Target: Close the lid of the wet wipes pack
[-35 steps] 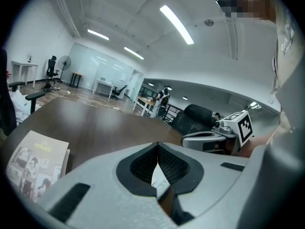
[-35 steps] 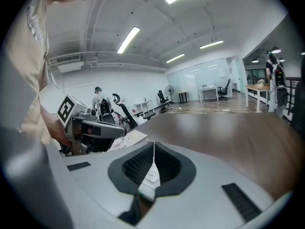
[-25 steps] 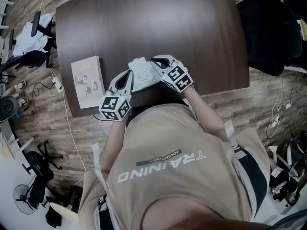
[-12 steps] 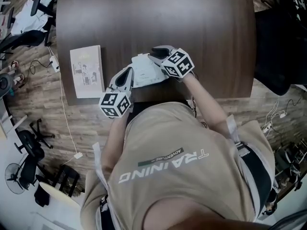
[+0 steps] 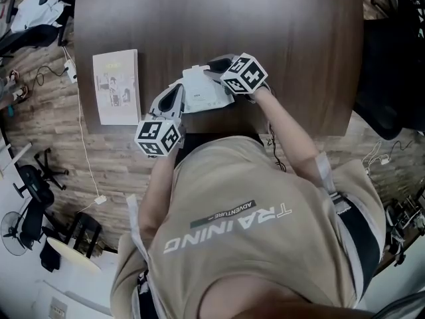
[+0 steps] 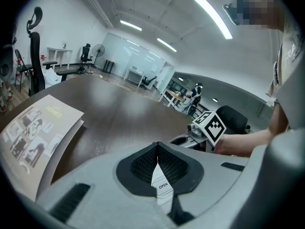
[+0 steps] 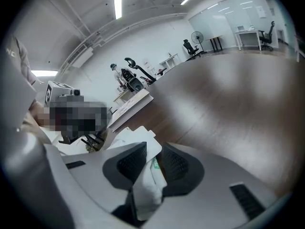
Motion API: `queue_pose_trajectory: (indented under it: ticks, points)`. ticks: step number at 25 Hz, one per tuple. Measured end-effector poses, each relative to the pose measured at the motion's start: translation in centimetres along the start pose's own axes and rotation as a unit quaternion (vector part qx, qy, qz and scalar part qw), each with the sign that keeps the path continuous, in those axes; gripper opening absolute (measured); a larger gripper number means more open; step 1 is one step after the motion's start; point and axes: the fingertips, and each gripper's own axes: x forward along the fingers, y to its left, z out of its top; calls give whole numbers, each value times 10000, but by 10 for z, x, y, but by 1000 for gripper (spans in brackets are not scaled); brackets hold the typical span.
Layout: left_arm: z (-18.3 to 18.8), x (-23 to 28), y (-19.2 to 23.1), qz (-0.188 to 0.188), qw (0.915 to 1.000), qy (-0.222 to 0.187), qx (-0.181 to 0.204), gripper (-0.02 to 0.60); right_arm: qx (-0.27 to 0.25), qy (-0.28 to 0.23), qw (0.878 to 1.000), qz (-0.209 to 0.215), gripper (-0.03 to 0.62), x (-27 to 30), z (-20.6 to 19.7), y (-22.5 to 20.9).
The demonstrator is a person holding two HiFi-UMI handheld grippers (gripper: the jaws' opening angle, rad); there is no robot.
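Observation:
The white wet wipes pack (image 5: pixel 201 96) lies near the front edge of the dark wooden table (image 5: pixel 219 18), between both grippers. My left gripper (image 5: pixel 171 101) comes at its left end; in the left gripper view the left gripper (image 6: pixel 157 171) is shut on the pack's white flap marked "OPEN" (image 6: pixel 162 189). My right gripper (image 5: pixel 218 66) sits at the pack's far right corner. In the right gripper view the right gripper (image 7: pixel 151 168) is pinched on a white fold of the pack (image 7: pixel 147 187). Most of the pack's top is hidden by the jaws.
A thin booklet (image 5: pixel 116 86) lies on the table to the left of the pack. A black chair (image 5: pixel 392 65) stands past the table's right edge. Cables and office chairs sit on the wooden floor at left.
The pack and both grippers sit higher in the head view than before. The right gripper has shifted toward the pack's far edge; both stay closed on the pack.

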Motion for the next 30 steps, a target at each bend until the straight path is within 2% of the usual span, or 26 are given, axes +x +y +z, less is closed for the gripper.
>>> queue_pose_trajectory:
  ticks: [8,16,21,30]
  points:
    - [-4,-4,8,73,9999,-85,-89,5,-129,-182,9997,36,95,-6,8,8]
    - [-5,-16,2,-252,9996,-94,-6,5,-43,-501,9983,-286,94,-18,21,27]
    - [3,-32,6,-458,9987,-113,213,5,143,-716,9962,-471,94,-28,26,49]
    - [4,-52,18,-796,9959,-279,334,5,182,-631,9931,-973,94,-43,7,78]
